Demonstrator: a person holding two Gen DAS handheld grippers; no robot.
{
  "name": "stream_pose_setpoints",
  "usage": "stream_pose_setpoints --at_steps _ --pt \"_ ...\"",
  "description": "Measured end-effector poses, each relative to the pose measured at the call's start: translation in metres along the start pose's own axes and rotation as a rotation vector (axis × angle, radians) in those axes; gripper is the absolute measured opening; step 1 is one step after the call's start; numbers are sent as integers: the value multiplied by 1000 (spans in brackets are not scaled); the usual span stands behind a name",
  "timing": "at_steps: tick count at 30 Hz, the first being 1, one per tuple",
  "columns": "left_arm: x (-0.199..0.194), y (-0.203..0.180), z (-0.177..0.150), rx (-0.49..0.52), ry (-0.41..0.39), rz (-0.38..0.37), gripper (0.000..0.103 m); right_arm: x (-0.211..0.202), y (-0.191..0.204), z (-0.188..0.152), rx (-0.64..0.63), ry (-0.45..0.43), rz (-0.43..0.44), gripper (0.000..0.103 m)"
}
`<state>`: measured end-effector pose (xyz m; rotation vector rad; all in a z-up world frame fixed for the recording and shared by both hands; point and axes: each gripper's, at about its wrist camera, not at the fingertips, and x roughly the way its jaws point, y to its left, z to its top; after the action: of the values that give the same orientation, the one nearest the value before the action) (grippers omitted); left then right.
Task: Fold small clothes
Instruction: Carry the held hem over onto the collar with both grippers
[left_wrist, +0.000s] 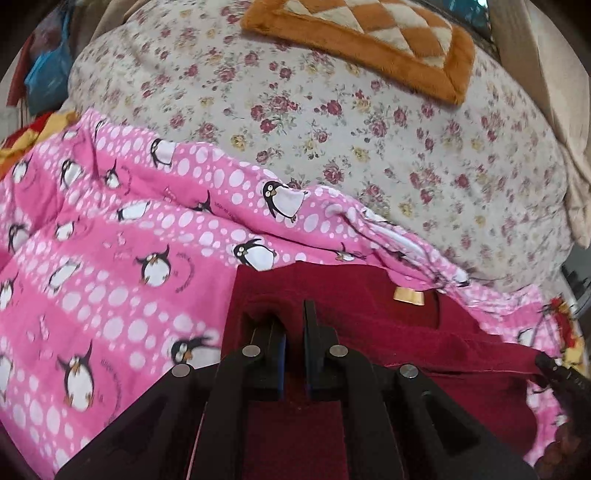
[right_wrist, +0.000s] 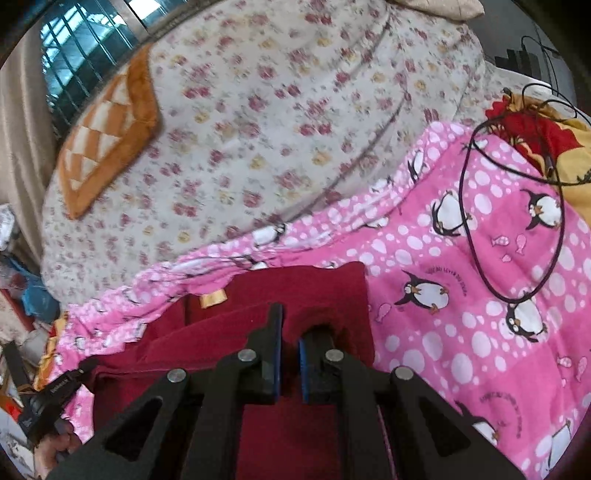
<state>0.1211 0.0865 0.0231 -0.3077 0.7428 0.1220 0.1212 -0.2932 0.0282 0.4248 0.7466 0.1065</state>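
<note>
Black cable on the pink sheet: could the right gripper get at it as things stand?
Probably not right away. The right gripper is shut on the red garment. The cable lies uncovered on the pink sheet, so the way looks free once it lets go.

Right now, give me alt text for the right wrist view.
The right gripper is shut on a dark red garment lying on a pink penguin-print blanket. A black cable loops across the blanket; a floral bedspread lies beyond.
</note>
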Motion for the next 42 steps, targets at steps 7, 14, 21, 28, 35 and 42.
stream_pose_setpoints --at_steps 7,14,21,28,35,42 --pt "22 -2 10 20 -14 34 0 44 5 12 -27 29 -41 7" --pt "56 -14 16 108 -15 81 0 79 7 20 -35 59 -68 7" --pt "87 2 9 42 131 35 1 103 -3 18 -16 115 -50 7" --pt "79 1 17 49 151 12 7 102 -6 22 2 138 45 18" --pt "55 8 36 -7 72 -118 31 81 1 28 9 109 142 27" --pt "52 6 38 -11 54 -131 33 72 3 33 4 98 175 28"
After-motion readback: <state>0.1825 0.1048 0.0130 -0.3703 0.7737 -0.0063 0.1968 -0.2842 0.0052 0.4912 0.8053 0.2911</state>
